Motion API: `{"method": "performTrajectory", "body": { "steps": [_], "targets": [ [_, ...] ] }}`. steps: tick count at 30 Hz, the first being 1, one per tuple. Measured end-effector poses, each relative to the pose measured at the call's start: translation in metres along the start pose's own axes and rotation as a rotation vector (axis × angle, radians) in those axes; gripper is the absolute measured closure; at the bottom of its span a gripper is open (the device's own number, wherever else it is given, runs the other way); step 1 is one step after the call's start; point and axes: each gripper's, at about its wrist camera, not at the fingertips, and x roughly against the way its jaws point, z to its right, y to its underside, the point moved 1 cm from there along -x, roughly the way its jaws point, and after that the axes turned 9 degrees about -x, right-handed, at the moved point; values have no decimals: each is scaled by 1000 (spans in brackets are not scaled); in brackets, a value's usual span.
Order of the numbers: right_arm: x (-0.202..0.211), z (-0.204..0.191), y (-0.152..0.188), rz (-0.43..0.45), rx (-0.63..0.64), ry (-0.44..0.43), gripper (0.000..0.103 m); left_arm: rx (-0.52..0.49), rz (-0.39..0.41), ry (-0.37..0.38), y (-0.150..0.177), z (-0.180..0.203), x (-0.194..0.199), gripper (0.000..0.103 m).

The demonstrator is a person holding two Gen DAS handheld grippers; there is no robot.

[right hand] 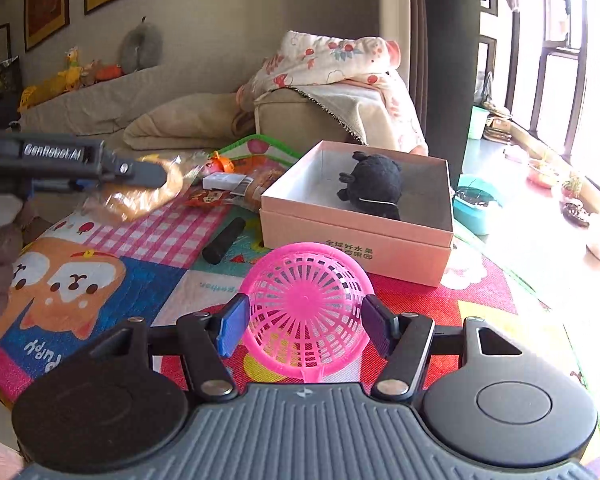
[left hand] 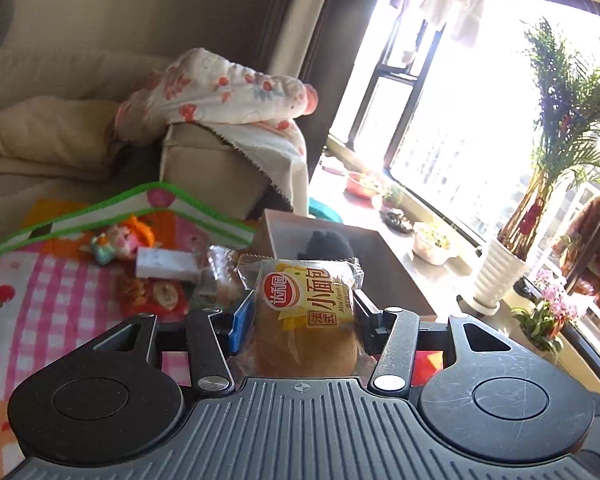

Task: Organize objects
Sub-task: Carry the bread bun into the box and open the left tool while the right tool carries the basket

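Bread roll [left hand: 306,320] in its clear wrapper with a yellow-and-red label sits clamped between the pads of my left gripper [left hand: 300,316], lifted above the colourful play mat [left hand: 32,300]; from my right wrist view the same wrapped roll [right hand: 140,196] shows at the left, held up in the air by the left gripper [right hand: 140,176]. My right gripper [right hand: 304,320] grips a pink plastic basket [right hand: 306,312], its latticed bottom turned toward the camera and its sides pressed between the blue pad and the dark pad, over the red part of the mat [right hand: 420,304]. Just past the basket stands a pink cardboard box [right hand: 356,236], open at the top, with a black plush toy [right hand: 374,184] lying in its far right part; in the left view that box [left hand: 288,232] appears right behind the roll with the black toy [left hand: 328,246] inside. Left of the box a black cylinder [right hand: 225,240] lies on the mat. Farther back there is a small heap: a white packet [left hand: 166,266], a red snack pack [left hand: 156,294], another clear-wrapped bread [left hand: 220,276] and a small orange toy figure [left hand: 120,240], near the green-edged turned-up border of the mat [left hand: 100,208]. Behind them stands a beige sofa [right hand: 292,120] with a flowered blanket [right hand: 332,60] draped over its arm, and at the right a bright window [left hand: 460,120] with a potted palm [left hand: 556,152] on the sill.
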Motion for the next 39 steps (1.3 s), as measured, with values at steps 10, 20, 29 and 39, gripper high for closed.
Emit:
{"method": "performTrajectory", "body": {
  "steps": [10,20,29,39],
  "targets": [
    [-12,32,2,17,-59,66,41,-51,17,-36,-33,36,-115,46],
    [-32,34,-4,-21,-74,85,41,-164,-95,-31,-8,31,-131,47],
    [-28,31,-25,9,-76,90,41,-67,72,-60,11,-14,-61,47],
    [-60,42,-151,165,-116,89,41,-17,-119,-118,90,-55,-10,48]
  ]
}}
